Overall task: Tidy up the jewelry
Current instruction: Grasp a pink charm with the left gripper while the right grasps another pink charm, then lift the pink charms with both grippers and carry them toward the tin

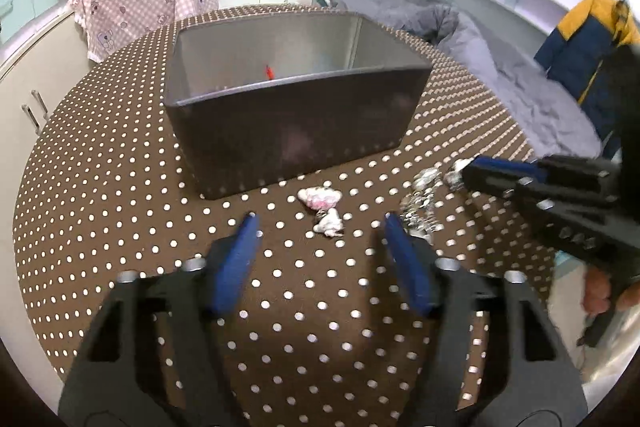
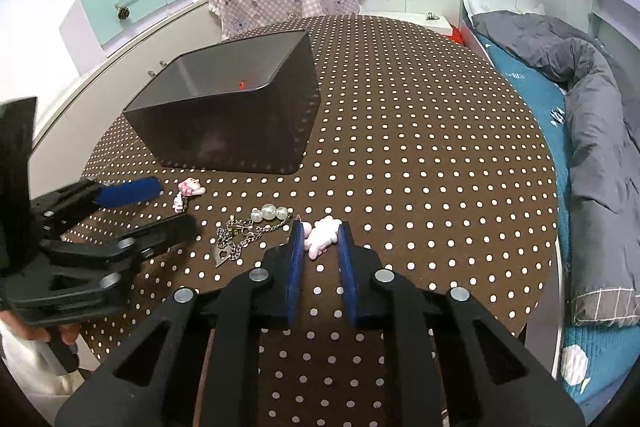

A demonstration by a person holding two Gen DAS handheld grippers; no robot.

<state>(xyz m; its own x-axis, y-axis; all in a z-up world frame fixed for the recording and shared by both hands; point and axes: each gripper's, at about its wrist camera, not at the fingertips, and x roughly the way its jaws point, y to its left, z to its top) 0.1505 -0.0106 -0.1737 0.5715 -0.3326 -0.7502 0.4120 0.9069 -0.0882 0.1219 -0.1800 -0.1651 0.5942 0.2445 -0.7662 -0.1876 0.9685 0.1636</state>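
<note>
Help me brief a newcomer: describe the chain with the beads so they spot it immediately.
On the polka-dot table, look in front of the dark bin. The silver chain lies between two pink charms. Only it carries three pale round beads and a small metal tag.

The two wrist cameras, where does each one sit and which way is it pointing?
Left wrist: rides the left gripper, tilted down at the dark bin and pink charm; own blue fingers open, right gripper entering at right.
Right wrist: rides the right gripper, angled down, closed on a pink charm; left gripper at left.
Shared: bin, polka-dot tablecloth, chain with pearl beads.
</note>
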